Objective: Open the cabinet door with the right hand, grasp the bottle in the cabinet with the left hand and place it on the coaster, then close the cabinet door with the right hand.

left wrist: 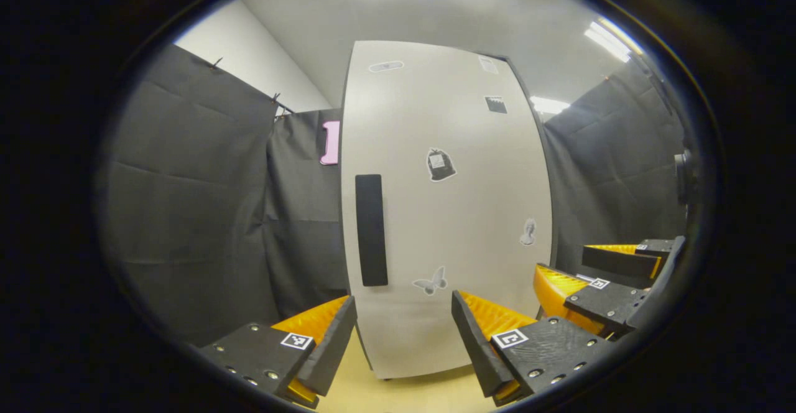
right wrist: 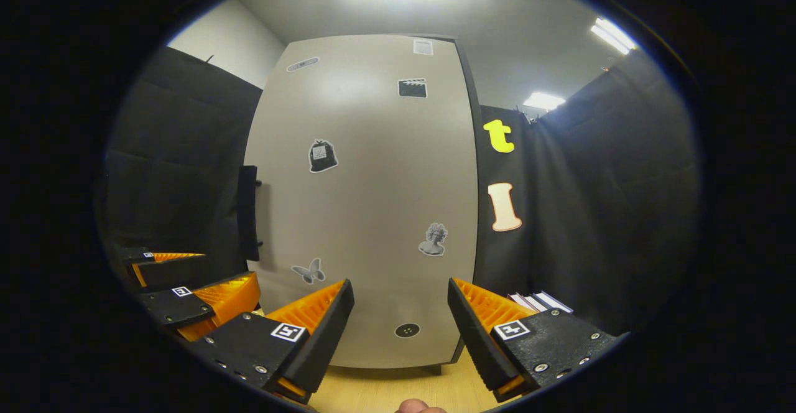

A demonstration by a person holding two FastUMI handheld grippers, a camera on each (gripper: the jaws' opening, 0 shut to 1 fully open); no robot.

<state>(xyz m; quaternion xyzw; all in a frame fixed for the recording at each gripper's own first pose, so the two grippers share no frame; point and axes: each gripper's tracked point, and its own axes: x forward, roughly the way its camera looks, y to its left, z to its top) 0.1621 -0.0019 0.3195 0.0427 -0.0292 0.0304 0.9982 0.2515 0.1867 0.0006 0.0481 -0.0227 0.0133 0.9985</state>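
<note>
Left gripper view: the left gripper (left wrist: 404, 338) hangs with jaws apart and empty, facing the shut door (left wrist: 444, 201); its handle (left wrist: 371, 229) sits at the door's left edge. The right gripper (left wrist: 612, 276) is off to the side, also spread.

Right gripper view: the right gripper (right wrist: 401, 329), its 2 fingers wide apart, aims at mid-door, well right of the handle (right wrist: 249, 213). Bottle and coaster are hidden (the bottle presumably inside). Risk: closing here would miss the handle, and the swinging door could hit the left gripper (right wrist: 186, 282).

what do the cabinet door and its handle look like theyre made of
Cabinet door: seemingly smooth painted or laminated board, pale grey with a soft sheen from the ceiling lights. Handle: a matte black bar, likely plastic or coated metal; hard to tell which.
</note>
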